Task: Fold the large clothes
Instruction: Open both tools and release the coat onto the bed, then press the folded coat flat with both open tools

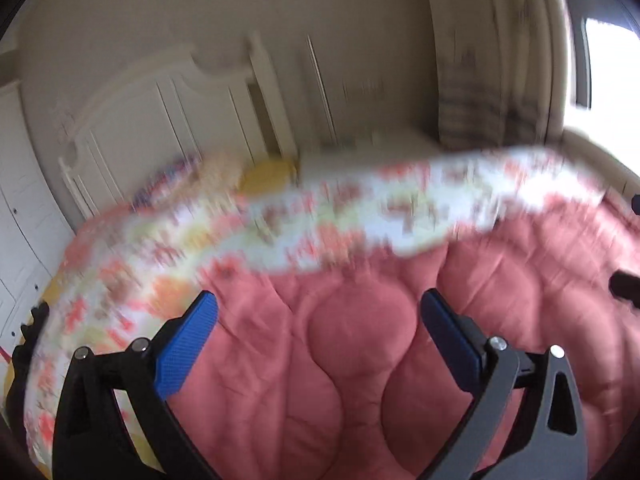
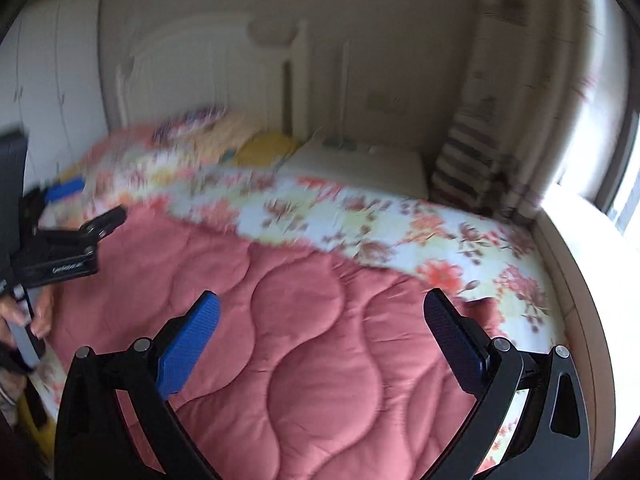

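Observation:
A large quilt lies spread on a bed, its pink quilted side up, with a band of its white floral side turned over along the far edge. It also shows in the right wrist view, pink and floral. My left gripper is open and empty above the pink side. My right gripper is open and empty above the pink side too. The left gripper also shows in the right wrist view at the left edge, held by a hand. Both views are blurred.
A white headboard and pillows stand at the far end. A white nightstand, a striped curtain and a bright window are to the right. White wardrobe doors are to the left.

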Tool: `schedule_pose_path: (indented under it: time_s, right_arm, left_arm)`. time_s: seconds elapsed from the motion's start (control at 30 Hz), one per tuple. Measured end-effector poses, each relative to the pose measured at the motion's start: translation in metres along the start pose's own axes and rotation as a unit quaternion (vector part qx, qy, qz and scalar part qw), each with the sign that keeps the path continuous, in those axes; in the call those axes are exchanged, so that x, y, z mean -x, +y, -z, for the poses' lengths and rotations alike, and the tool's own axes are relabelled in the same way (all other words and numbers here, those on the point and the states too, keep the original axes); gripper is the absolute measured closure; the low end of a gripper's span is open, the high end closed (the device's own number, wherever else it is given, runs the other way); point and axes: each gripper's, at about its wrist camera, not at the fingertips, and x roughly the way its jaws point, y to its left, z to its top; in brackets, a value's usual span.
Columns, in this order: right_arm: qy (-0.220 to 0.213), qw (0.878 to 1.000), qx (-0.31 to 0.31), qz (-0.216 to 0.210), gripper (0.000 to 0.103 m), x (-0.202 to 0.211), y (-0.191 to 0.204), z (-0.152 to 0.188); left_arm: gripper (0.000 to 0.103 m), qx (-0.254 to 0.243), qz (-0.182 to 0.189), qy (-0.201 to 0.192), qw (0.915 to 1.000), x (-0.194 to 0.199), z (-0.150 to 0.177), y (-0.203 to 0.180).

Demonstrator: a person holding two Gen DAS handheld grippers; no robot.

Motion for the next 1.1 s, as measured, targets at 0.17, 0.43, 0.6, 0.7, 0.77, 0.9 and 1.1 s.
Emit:
schedule_pose_path:
  time_s: [0.17,0.43,0.6,0.7,0.77,0.9,1.1]
  right_arm:
    - [0.064,0.998,0.004,-0.025,0.004,-0.081,0.011,0.037]
    - [0.074,0.993,-0.054,-0.071,0.004,-0.093,-0.01,0.043]
    - [0.073,0.993,-0.06,-0.077,0.004,-0.092,-0.011,0.044]
    - [0.077,0.994,-0.063,-0.042,0.005,-0.082,-0.008,0.036]
    - [0.06,0.995,-0.076,-0.029,0.005,-0.059,-0.005,0.032]
    - [-0.023,0.998,-0.014,-0.064,0.004,0.022,0.026,0.042]
    - [0.022,0.996,0.056,-0.061,0.004,0.03,0.061,0.095]
  left_arm:
    - [0.002,0.056,0.072,0.061,0.994,-0.047,0.021,0.021]
    - [0.002,0.054,0.074,0.065,0.9937,-0.052,0.024,0.021]
    - [0.002,0.051,0.065,0.073,0.994,-0.052,0.021,0.018]
    - [0.003,0.051,0.023,0.029,0.998,-0.015,0.016,0.016]
    - [0.002,0.043,0.043,-0.009,0.9981,0.02,0.019,0.011]
    - [0.002,0.054,0.045,-0.036,0.9969,0.071,0.043,0.001]
    - [0.002,0.065,0.063,0.034,0.9953,0.041,0.087,-0.022]
